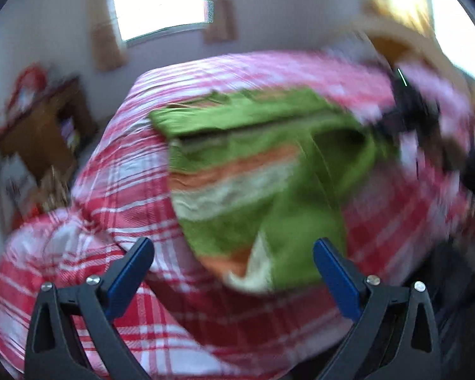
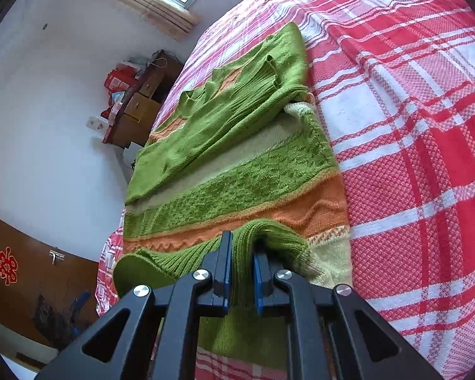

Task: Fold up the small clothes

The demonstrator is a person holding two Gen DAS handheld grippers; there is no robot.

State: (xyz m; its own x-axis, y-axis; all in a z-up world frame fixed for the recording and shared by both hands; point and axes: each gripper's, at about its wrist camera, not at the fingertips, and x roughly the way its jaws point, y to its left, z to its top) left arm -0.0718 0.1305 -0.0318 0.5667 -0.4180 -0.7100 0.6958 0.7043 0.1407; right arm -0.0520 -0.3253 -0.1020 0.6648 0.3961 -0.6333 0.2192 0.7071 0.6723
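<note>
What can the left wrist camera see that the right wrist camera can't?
Only the left wrist view shows the left gripper, its blue fingers wide apart with nothing between them, and the right gripper as a dark blur at the sweater's far side. Only the right wrist view shows, up close, the right gripper shut on a ribbed green fold, plus a brown door. Both show the sweater on the red plaid bed, a window and a wooden cabinet.
</note>
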